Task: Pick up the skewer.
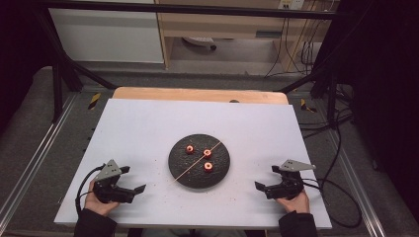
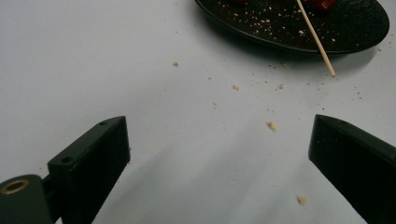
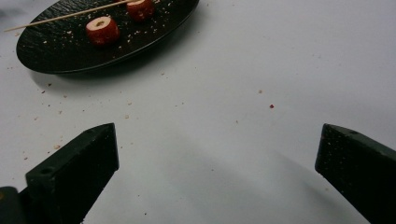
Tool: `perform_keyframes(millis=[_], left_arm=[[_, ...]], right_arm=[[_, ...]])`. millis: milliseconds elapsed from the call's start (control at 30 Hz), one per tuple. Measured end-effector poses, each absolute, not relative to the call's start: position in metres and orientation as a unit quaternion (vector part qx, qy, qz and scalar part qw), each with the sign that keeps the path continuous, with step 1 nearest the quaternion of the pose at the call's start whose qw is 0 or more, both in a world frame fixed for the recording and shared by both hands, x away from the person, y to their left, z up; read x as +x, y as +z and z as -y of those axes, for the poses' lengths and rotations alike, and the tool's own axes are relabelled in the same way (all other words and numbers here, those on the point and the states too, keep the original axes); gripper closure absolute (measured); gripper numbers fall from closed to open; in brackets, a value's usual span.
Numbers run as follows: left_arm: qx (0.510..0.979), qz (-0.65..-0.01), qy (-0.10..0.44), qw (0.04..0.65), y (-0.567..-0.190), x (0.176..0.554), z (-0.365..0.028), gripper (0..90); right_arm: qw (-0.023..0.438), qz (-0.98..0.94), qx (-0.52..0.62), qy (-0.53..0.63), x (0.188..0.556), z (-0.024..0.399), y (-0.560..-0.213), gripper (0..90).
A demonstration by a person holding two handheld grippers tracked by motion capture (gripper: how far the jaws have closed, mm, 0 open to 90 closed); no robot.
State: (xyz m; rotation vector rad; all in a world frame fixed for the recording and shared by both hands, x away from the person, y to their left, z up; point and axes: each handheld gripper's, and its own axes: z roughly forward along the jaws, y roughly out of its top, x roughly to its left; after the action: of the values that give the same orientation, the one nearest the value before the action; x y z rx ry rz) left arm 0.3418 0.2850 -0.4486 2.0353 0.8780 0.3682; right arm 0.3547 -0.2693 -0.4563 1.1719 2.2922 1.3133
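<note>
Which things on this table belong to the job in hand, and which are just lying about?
In the job:
black plate
three red cored fruit pieces
wooden skewer
left gripper and right gripper, jaws open and empty

Lying about:
crumbs on the white tabletop
cables at the side

The left tool, left of the round black plate, is black, with a grey three-cornered plate on top and a black cable looping off its outer side. The right tool, right of that plate, is the same build, its cable trailing outward. Both hands wear dark sleeves. In the left gripper view the jaws are matt black blocks; the one farther from the plate has small round holes and a brass-coloured ring behind it. In the right gripper view the jaws look alike
</note>
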Motion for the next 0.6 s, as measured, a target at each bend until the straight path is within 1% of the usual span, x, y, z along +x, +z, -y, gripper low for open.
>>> perform_keyframes(millis=[600], left_arm=[[0.818,-0.353,0.147,0.429,-0.4453,0.3432,-0.2793,5.3]], right_arm=[[0.125,-0.783,0.404,0.457,0.3538,0.2702,-0.4543,0.4]])
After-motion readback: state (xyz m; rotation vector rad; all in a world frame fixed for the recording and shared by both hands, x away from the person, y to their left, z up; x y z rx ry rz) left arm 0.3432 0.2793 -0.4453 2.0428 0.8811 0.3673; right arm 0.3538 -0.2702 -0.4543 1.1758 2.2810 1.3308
